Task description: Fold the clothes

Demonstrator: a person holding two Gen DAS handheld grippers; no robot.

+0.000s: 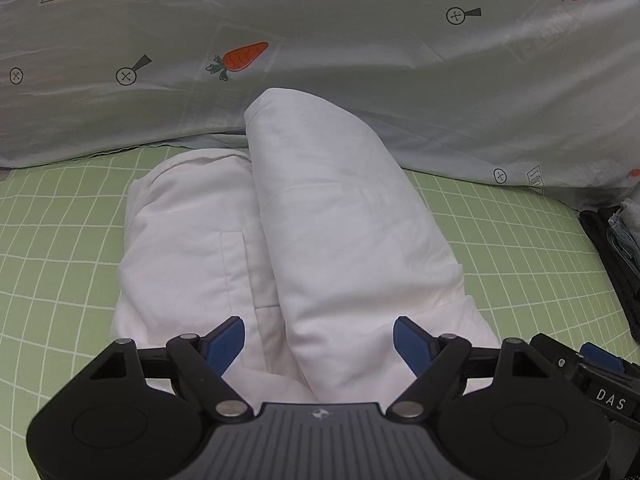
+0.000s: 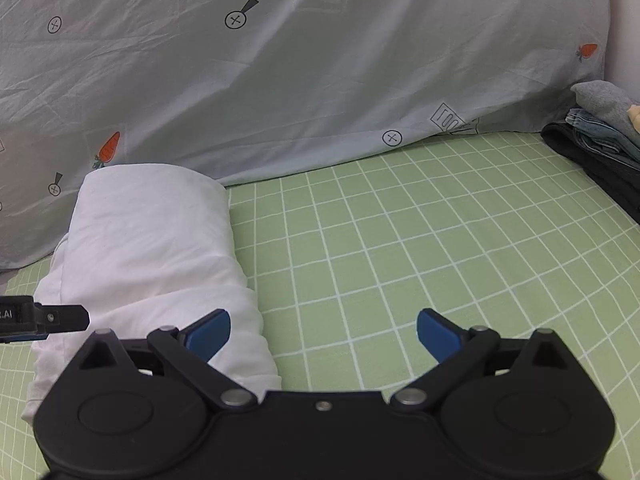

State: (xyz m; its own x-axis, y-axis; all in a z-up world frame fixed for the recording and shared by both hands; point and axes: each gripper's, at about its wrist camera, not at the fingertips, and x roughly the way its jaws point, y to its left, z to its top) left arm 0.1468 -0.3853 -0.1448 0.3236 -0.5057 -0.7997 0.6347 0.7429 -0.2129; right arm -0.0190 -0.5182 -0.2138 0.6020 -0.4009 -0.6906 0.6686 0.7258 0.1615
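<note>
A white garment (image 1: 312,240) lies folded in a long thick bundle on the green checked bed sheet (image 1: 60,248), one folded layer lying on top of another. My left gripper (image 1: 319,340) is open just above its near end, holding nothing. In the right wrist view the garment (image 2: 148,252) lies at the left. My right gripper (image 2: 323,334) is open and empty over the sheet (image 2: 400,240), with its left finger at the garment's right edge. The left gripper's tip (image 2: 60,318) shows at the far left.
A pale duvet (image 2: 280,80) with carrot prints is heaped along the back of the bed. A stack of folded clothes (image 2: 604,136), dark, denim and grey, sits at the right edge.
</note>
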